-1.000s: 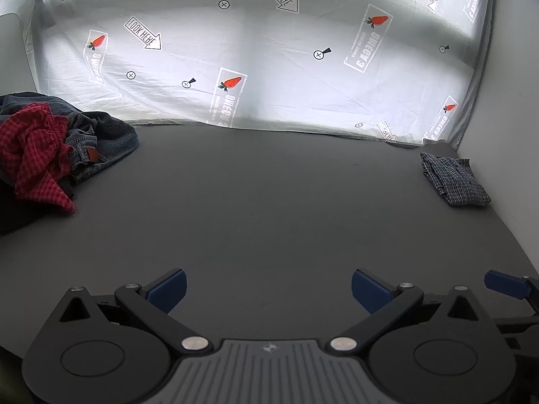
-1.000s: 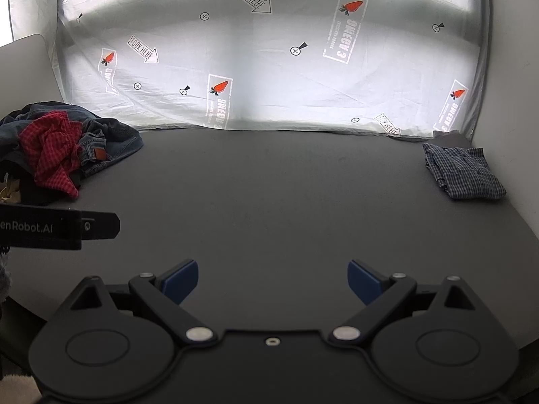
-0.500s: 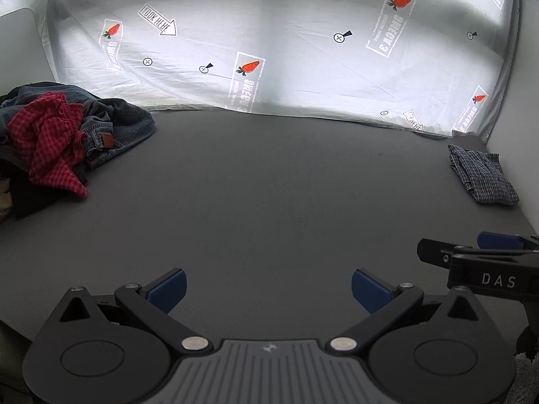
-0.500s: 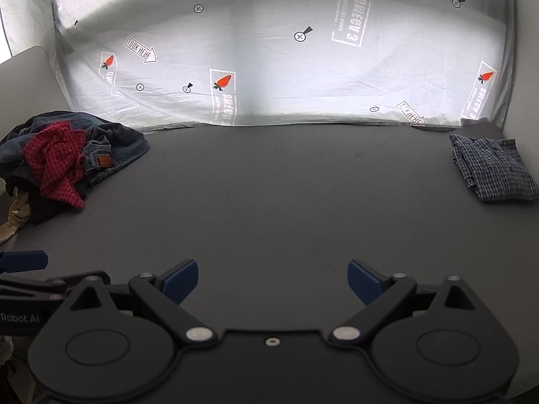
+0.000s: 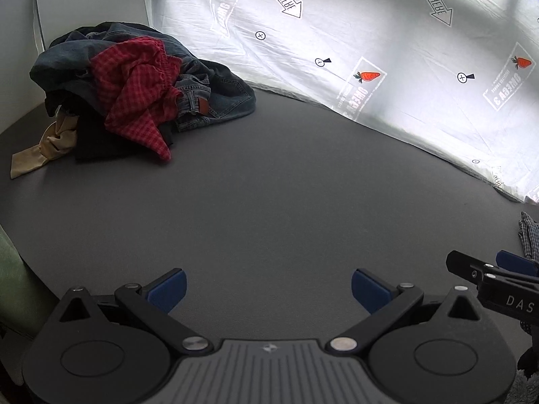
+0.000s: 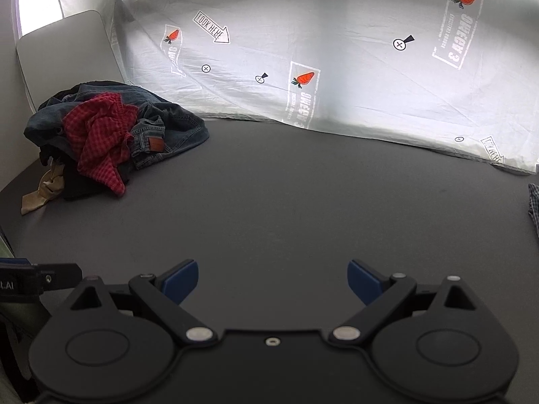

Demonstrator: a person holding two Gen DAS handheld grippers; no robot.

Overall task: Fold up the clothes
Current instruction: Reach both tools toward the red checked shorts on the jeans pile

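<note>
A heap of unfolded clothes lies at the far left of the dark grey table (image 5: 269, 185): a red checked garment (image 5: 134, 91) (image 6: 97, 138) on top of blue jeans (image 5: 209, 97) (image 6: 168, 128), with a beige cloth (image 5: 40, 151) at its near edge. A folded dark checked garment (image 5: 530, 235) (image 6: 534, 208) shows at the right edge. My left gripper (image 5: 267, 291) is open and empty above the table's near edge. My right gripper (image 6: 273, 282) is open and empty too, beside it.
A white printed sheet (image 5: 387, 50) (image 6: 337, 67) hangs behind the table as a backdrop. A grey panel (image 6: 67, 57) stands at the back left corner. The right gripper's body (image 5: 498, 289) shows at the right of the left wrist view.
Both grippers have turned to the left, so the clothes heap is now nearer the middle of both views and the folded garment has slid to the right edge. Both stay open.
</note>
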